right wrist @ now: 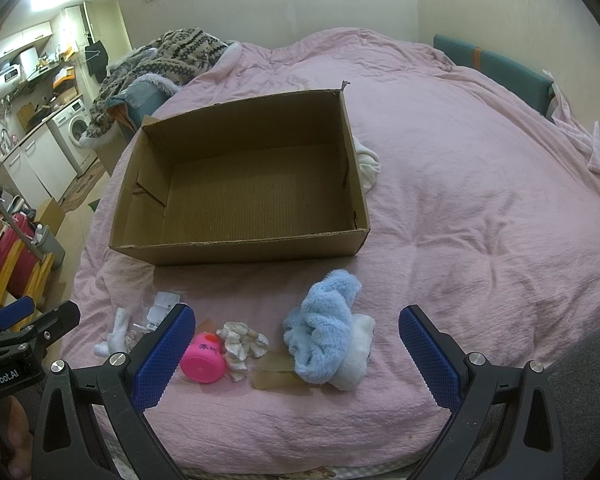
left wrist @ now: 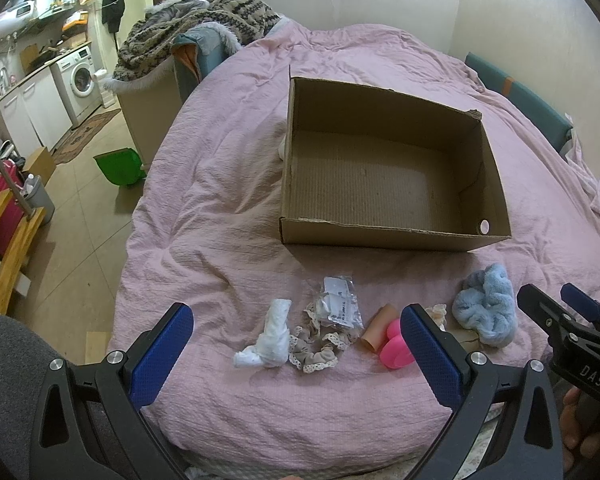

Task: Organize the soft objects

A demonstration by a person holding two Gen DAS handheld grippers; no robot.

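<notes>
Left wrist view shows your left gripper and right gripper both spread wide and holding nothing, because the soft things like the fluffy blue cloth lie on the bed near the empty cardboard box.

Matt corrugated cardboard box, seemingly fleecy blue cloth

Black frames, silver screws, blue textured fingers, "DAS" lettering.
</notes>
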